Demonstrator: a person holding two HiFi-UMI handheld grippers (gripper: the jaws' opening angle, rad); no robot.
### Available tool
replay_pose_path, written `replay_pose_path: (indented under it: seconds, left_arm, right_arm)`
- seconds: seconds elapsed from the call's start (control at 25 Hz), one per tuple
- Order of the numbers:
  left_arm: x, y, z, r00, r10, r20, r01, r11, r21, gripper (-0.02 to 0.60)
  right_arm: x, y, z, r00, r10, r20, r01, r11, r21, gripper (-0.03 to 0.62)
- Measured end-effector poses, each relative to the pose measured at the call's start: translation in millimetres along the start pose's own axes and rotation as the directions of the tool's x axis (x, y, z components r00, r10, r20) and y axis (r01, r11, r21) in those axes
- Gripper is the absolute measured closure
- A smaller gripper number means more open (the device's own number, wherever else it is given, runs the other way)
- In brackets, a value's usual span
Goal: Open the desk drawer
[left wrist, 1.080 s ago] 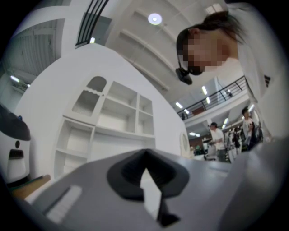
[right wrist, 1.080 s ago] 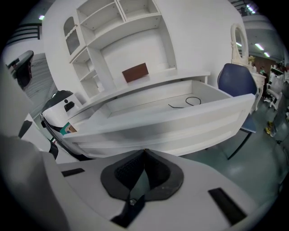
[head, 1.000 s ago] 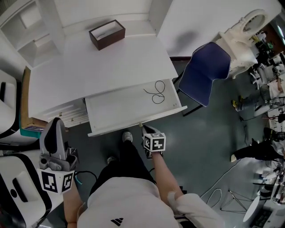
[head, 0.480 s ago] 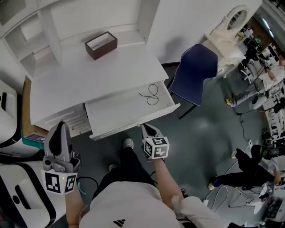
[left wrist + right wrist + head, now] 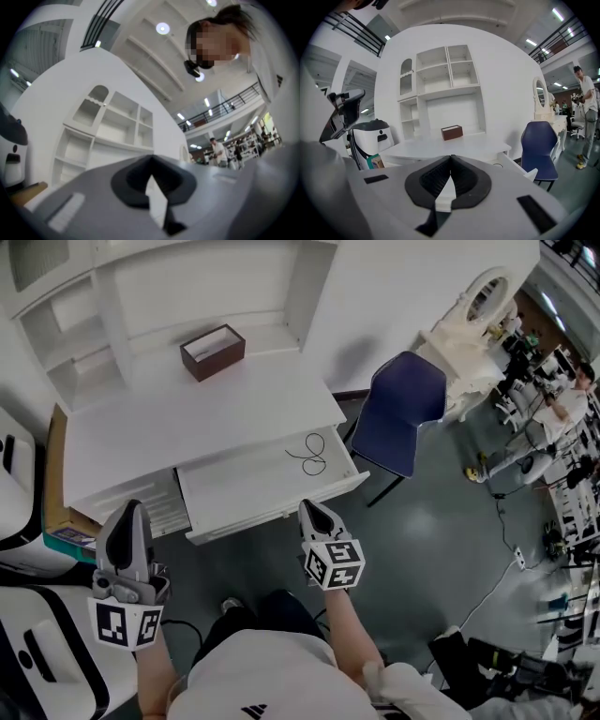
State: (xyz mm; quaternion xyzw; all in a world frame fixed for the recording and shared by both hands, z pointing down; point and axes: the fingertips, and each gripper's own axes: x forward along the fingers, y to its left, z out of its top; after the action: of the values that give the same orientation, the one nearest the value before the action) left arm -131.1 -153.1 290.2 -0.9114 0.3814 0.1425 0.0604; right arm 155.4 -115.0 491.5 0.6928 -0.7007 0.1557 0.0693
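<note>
drawer out, both grippers clear of it

head view: the desk drawer (image 5: 253, 491) stood pulled well out from under the white desk (image 5: 187, 418). a looped black cord (image 5: 309, 454) lay on its otherwise bare floor. the right gripper (image 5: 309, 508) hung just in front of the drawer's front edge, apart from it and carrying nothing. the left gripper (image 5: 129, 512) sat off to the left, well apart from the drawer.

left gripper view: the camera looked up at shelves and ceiling lights. the jaws were pressed together at the tips, with nothing between them.

right gripper view: the jaws had just been closing and met at the tips, with nothing between them. beyond them lay the desk top with a brown box (image 5: 452, 132). the corner of the open drawer jutted out at the right, near a blue chair (image 5: 540, 150).

judged from this, the pulling step looked finished and the moment belonged to the retreat after letting go. the next move seemed to call for little. the right gripper would only need to keep off the drawer front, so as not to nudge it back in. if more travel were wanted, it would have to spread its jaws and find the front lip again.
</note>
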Motion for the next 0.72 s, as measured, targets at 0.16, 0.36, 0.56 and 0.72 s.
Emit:
replay_pose_path:
  seconds: [0.16, 0.36, 0.56, 0.72]
  left_arm:
    - [0.2, -4.2, 5.2, 1.0, 0.02, 0.011, -0.02, 1.0, 0.009, 0.576]
    - [3.9, -18.3, 15.7, 0.999, 0.036, 0.034, -0.037, 0.999, 0.028, 0.577]
    - [3.2, -36.9, 26.0, 0.998, 0.05, 0.039, -0.051, 0.998, 0.037, 0.577]
    - [-4.2, -51.4, 30.5, 0.997, 0.063, 0.042, -0.065, 0.997, 0.042, 0.577]
  right_arm:
    - [-9.4, -0.5, 27.9, 0.998, 0.021, 0.065, -0.019, 1.0, -0.019, 0.603]
    - [-26.3, -1.8, 63.8, 0.991, 0.042, 0.127, -0.028, 0.994, -0.106, 0.606]
    - [-50.3, 2.2, 94.6, 0.981, 0.08, 0.174, -0.048, 0.982, -0.185, 0.606]
    - [-72.0, 5.6, 111.9, 0.97, 0.112, 0.216, -0.064, 0.974, -0.217, 0.606]
